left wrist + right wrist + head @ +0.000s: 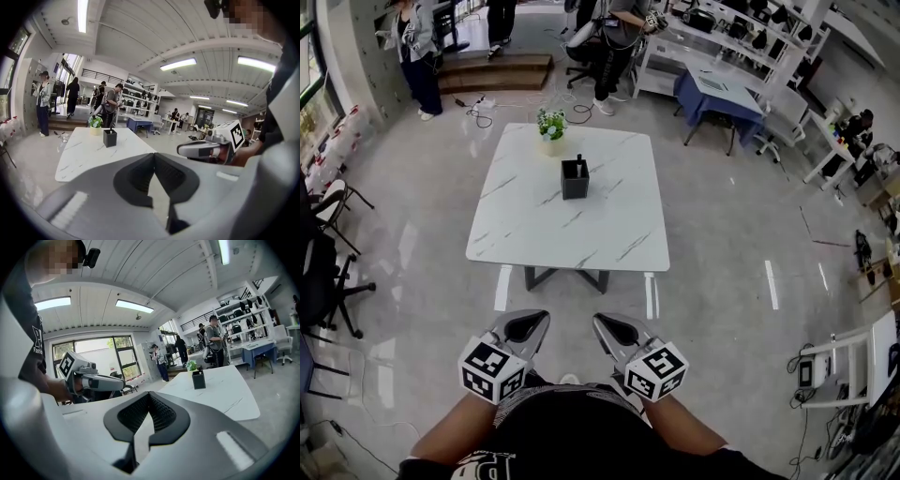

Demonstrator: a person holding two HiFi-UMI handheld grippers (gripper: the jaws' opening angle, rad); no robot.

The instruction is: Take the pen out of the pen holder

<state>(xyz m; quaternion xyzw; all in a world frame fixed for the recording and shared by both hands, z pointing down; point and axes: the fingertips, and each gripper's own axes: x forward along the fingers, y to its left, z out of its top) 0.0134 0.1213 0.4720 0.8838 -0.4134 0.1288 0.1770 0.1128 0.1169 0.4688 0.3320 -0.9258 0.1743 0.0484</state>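
A black square pen holder (pixel 575 179) stands near the far middle of a white marble table (pixel 609 234), and a dark pen (pixel 578 159) sticks up out of it. Both grippers hang close to my body, well short of the table's near edge. My left gripper (pixel 534 322) is shut and holds nothing, and so is my right gripper (pixel 605 322). The left gripper view shows the holder (pixel 110 138) far ahead beyond its shut jaws (pixel 153 155), with the right gripper (pixel 192 150) alongside. In the right gripper view the holder (pixel 198 379) is likewise distant past its shut jaws (pixel 149 394).
A small potted plant (pixel 550 127) sits at the table's far edge behind the holder. People stand at the back (pixel 417 47). Black chairs (pixel 323 272) line the left side. Desks and white shelving (pixel 722 84) fill the back right. Grey floor lies between me and the table.
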